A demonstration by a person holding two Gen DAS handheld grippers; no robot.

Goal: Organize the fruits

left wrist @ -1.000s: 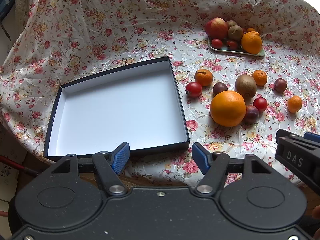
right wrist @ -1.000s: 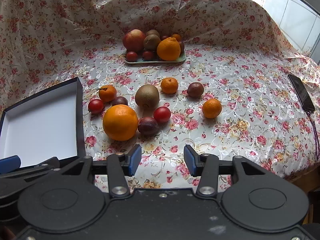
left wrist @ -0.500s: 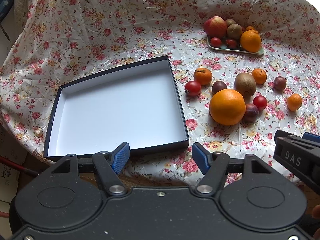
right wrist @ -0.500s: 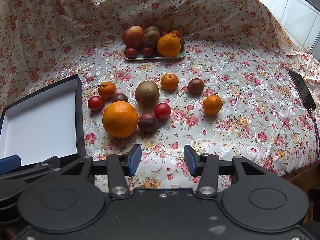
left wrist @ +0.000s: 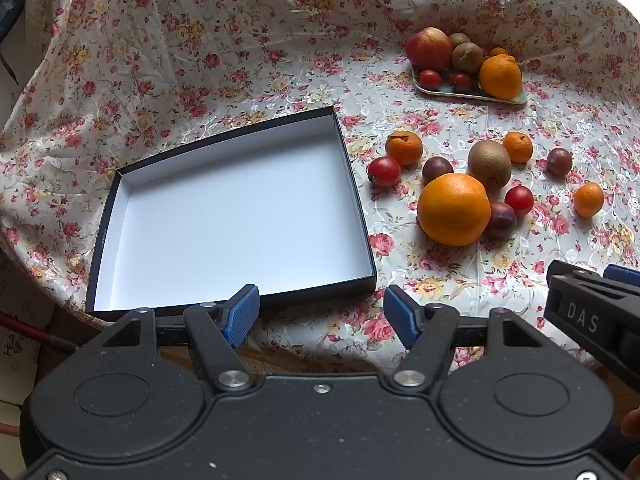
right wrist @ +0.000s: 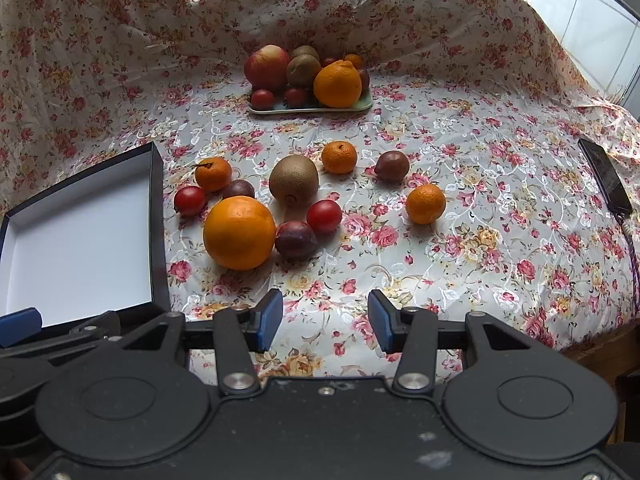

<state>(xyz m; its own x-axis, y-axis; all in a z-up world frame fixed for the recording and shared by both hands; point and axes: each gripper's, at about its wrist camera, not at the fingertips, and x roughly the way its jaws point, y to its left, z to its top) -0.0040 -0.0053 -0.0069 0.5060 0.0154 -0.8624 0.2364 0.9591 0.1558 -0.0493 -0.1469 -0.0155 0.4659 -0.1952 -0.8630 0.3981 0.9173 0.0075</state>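
Note:
Loose fruit lies on the floral cloth: a big orange [right wrist: 239,233], a kiwi [right wrist: 293,179], three small mandarins [right wrist: 425,203], cherry tomatoes [right wrist: 324,216] and dark passion fruits [right wrist: 295,241]. The same big orange [left wrist: 454,209] shows in the left wrist view, right of an empty black box with a white inside [left wrist: 224,216]. My left gripper [left wrist: 320,316] hovers open at the box's near edge. Short of the fruit, my right gripper [right wrist: 325,322] is open above the cloth, holding nothing.
A green tray [right wrist: 308,109] at the back holds an apple, kiwis, tomatoes and an orange. A black phone [right wrist: 606,176] lies at the right on the cloth. The cloth rises in folds behind. The right gripper's body [left wrist: 592,316] shows at the left view's right edge.
Both grippers have edged slightly forward towards the table; the fruit sits a little higher in the views. Nothing was grasped and no fruit moved.

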